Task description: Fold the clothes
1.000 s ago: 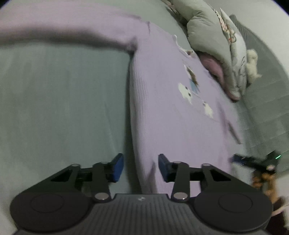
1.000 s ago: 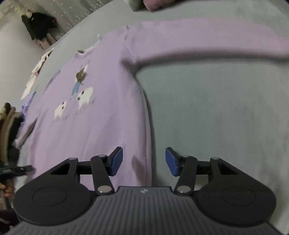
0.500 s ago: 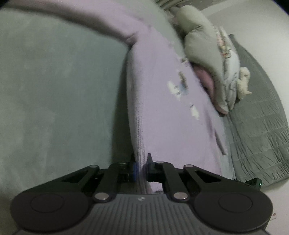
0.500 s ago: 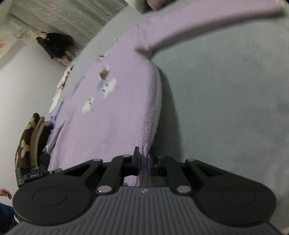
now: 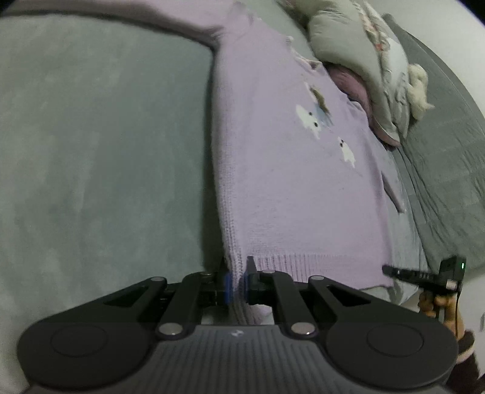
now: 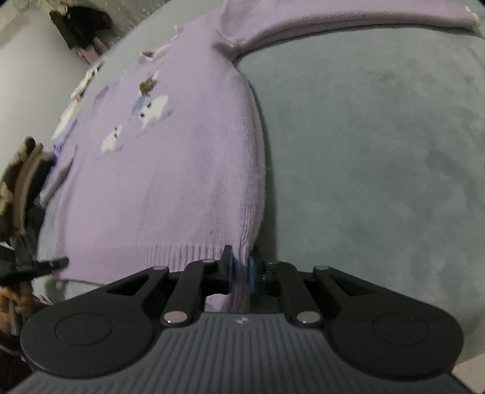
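Below, a lilac knitted sweater (image 5: 291, 194) lies face up on a grey-green bedspread (image 5: 100, 169), its front bearing small white animal figures (image 5: 312, 121), as a person works at folding it with a handheld gripper in each hand. At the left side of the garment, the left gripper (image 5: 237, 285) is clamped on the ribbed hem corner, a fold of lilac knit pinched between its blue pads (image 5: 226, 286); its jaws are easing slightly apart, with the fabric between them. From this corner the hem runs across to the right, where the other tool's dark tip and a hand appear at the edge of the left wrist view. Beyond the sweater's collar, a heap of pale bedding (image 5: 357, 57) and a mauve garment (image 5: 351, 85) sit against a quilted grey cover (image 5: 448, 169). At the right side, the right gripper (image 6: 241, 272) likewise grips the opposite hem corner, knit bunched between its blue pads (image 6: 251, 274), its jaws also opening a little around the cloth. One long sleeve (image 6: 357, 22) stretches out flat across the bedspread, away from the body of the sweater. In the far corner of the right wrist view, dark items (image 6: 80, 25) sit by a pale wall; what they are cannot be told.
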The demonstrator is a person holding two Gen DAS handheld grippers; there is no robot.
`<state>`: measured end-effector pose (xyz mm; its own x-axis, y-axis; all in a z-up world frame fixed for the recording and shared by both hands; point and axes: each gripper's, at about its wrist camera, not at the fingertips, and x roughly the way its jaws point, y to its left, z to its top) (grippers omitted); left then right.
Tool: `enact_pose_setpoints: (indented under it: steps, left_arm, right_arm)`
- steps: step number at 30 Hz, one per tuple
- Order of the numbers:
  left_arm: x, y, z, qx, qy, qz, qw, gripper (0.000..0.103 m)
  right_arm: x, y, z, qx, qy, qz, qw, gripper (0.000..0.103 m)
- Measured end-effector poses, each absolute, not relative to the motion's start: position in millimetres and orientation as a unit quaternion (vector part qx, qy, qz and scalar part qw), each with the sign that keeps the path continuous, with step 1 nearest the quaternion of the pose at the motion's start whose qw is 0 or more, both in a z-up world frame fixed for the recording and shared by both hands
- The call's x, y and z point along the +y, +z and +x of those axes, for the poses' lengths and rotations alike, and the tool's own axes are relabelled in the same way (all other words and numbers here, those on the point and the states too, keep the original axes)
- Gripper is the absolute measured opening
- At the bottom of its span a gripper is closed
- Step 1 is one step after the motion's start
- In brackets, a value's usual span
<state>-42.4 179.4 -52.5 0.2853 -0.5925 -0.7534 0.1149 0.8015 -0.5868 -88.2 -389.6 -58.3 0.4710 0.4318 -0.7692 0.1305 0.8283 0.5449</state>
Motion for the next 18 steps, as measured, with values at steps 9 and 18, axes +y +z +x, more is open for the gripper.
enact_pose_setpoints:
  steps: [9,18]
  left_arm:
    - [171,-4,-26,0.538,-0.209,-0.138,0.805,0.048]
    - [110,12,7,0.475,-0.219,-0.106,0.846,0.048]
  right_arm:
    - [-504,-44,-77,0.380,-0.037,0.383,0.841,0.035]
    - [-633,-81,-46,0.242,-0.201,0.493,0.811,0.040]
